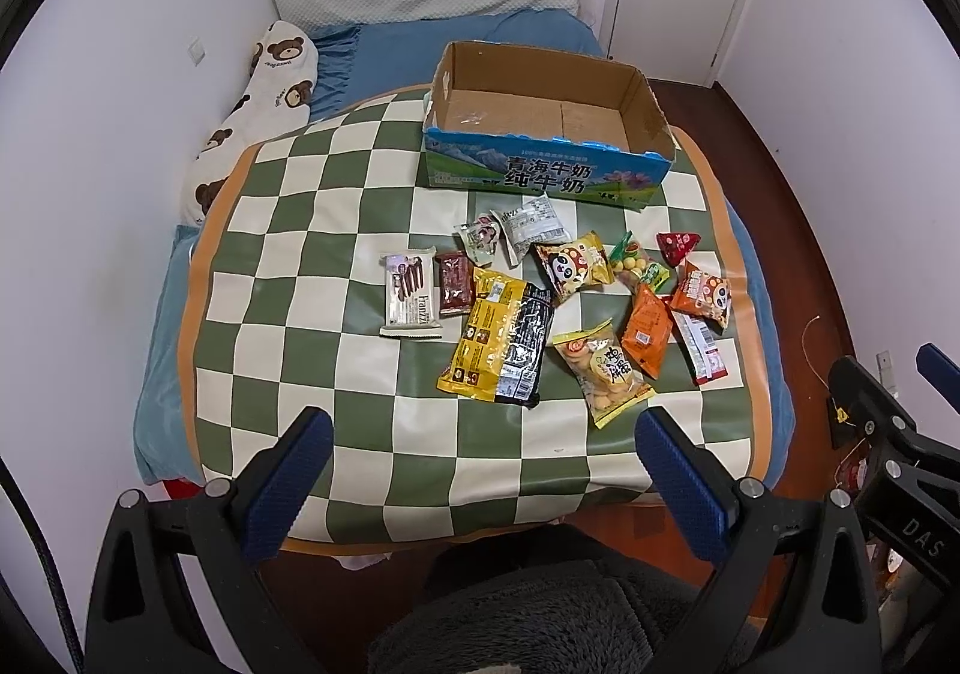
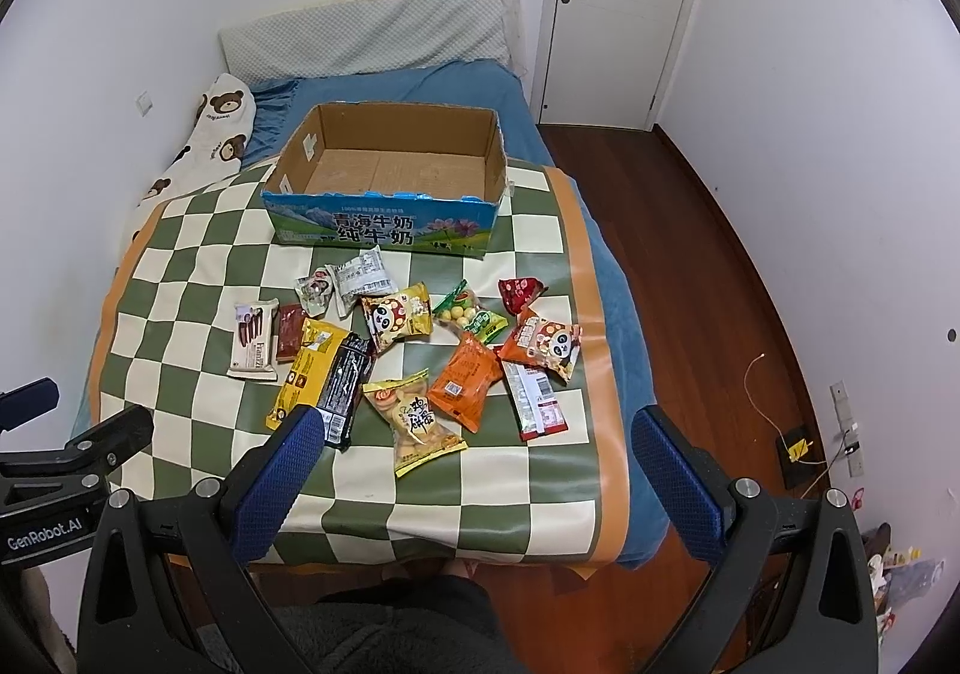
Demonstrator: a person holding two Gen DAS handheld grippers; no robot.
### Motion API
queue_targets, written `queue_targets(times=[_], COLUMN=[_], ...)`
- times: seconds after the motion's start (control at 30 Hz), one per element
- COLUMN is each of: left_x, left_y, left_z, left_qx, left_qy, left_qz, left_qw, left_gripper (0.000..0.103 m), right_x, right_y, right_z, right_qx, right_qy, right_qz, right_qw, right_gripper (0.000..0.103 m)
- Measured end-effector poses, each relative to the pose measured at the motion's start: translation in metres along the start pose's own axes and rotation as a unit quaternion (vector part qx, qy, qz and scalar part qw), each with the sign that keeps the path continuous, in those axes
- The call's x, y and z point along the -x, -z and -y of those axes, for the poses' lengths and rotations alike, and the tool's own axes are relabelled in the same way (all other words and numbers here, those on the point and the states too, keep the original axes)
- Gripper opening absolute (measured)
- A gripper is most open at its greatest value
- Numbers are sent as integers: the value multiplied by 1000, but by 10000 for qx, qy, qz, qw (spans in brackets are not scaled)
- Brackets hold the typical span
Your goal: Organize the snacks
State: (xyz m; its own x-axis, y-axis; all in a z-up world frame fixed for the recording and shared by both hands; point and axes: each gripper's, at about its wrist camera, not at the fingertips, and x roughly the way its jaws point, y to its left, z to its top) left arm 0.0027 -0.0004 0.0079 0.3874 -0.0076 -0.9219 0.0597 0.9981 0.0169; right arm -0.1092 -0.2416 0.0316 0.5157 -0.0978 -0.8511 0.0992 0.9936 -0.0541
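Several snack packets lie loose on a green-and-cream checkered mat (image 1: 312, 278) (image 2: 180, 278): a white Franzzi wafer pack (image 1: 410, 294) (image 2: 255, 341), a yellow-black bag (image 1: 499, 344) (image 2: 324, 380), a panda bag (image 1: 570, 266) (image 2: 397, 315), an orange pack (image 1: 648, 329) (image 2: 465, 383), a biscuit bag (image 1: 603, 368) (image 2: 414, 416). An open, empty cardboard milk box (image 1: 540, 170) (image 2: 384, 227) stands behind them. My left gripper (image 1: 483, 434) and right gripper (image 2: 480, 434) are open, empty, held above the mat's near edge.
The mat lies on a blue bed (image 2: 468, 92) with a grey pillow (image 2: 372, 38) and a bear-print pillow (image 1: 270, 92) at the left wall. A white door (image 2: 624, 2) and wooden floor (image 2: 708, 254) are to the right. A cable and socket (image 2: 795, 449) lie on the floor.
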Motion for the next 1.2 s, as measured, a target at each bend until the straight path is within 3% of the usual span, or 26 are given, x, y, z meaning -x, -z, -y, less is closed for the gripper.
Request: queue_targets(times=[1.2], left_x=[8], left_y=[-1], left_z=[1], left_qx=[-6], left_qy=[-47], left_qz=[55], left_qw=[10000], left_gripper=[103], right_x=[11], right_y=[1], right_z=[0], right_qx=[-65], right_qy=[-112], right_qz=[41], right_qw=[9999], right_gripper=[103])
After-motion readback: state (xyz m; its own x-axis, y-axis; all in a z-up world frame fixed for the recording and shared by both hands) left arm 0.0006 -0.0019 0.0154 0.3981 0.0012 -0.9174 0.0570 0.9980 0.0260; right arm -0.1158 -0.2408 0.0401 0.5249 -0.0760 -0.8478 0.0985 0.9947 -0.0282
